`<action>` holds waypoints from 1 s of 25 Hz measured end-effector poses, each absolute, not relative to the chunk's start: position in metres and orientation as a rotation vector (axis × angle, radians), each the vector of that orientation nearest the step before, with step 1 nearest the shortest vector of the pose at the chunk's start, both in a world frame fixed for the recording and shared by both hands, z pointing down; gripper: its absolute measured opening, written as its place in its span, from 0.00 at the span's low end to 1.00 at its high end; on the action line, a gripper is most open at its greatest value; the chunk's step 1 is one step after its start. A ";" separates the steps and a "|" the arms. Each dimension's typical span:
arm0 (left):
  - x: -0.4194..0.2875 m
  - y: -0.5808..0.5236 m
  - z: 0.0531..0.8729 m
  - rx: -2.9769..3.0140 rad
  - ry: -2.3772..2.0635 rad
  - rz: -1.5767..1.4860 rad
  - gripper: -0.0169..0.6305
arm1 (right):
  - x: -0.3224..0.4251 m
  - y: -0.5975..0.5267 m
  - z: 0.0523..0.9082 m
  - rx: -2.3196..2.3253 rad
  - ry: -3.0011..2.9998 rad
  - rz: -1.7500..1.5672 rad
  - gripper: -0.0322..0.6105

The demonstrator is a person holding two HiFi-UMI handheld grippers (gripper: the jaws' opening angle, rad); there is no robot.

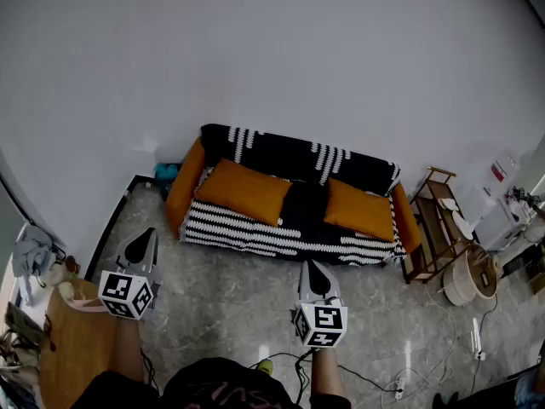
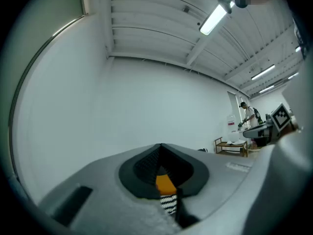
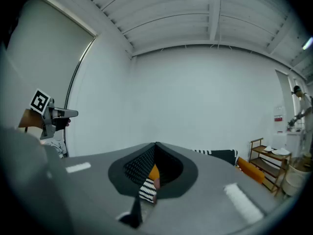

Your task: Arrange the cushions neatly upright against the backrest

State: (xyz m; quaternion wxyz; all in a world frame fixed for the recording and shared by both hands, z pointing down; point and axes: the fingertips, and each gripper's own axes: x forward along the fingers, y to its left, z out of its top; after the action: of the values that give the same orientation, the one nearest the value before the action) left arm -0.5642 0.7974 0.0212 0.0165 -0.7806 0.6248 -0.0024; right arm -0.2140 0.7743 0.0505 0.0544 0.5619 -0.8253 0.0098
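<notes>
2 orange cushions [image 1: 244, 190] [image 1: 360, 209] on 1 striped sofa [image 1: 289, 153]; left gripper [image 1: 145, 237] and right gripper [image 1: 313, 269] well short of it, both closed tight, gripping nothing.

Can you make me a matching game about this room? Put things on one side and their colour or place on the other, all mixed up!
Things:
1. left cushion
2. sofa cover
3. shelf
4. left gripper

Match with:
a. shut
b. black and white
c. orange
d. wooden, right of the sofa

Pairs: 1-c, 2-b, 3-d, 4-a
</notes>
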 end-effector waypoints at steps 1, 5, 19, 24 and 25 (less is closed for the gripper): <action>-0.563 0.798 0.020 -2.426 1.937 -0.010 0.03 | -0.214 0.774 0.051 1.707 -2.506 0.030 0.07; -0.563 0.799 0.019 -2.414 1.919 -0.044 0.03 | -0.216 0.775 0.054 1.715 -2.498 0.040 0.07; -0.572 0.805 0.024 -2.429 1.908 -0.045 0.03 | -0.235 0.782 0.053 1.726 -2.531 -0.041 0.07; -0.588 0.808 0.034 -2.461 1.900 -0.023 0.03 | -0.256 0.793 0.053 1.742 -2.532 -0.087 0.07; -0.591 0.809 0.036 -2.469 1.895 -0.019 0.03 | -0.260 0.795 0.054 1.743 -2.534 -0.091 0.07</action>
State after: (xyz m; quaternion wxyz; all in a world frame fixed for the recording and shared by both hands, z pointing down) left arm -0.5905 0.8089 0.0359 0.0144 -0.7932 0.6087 -0.0062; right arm -0.2601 0.7954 0.0536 0.0323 0.5661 -0.8232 -0.0297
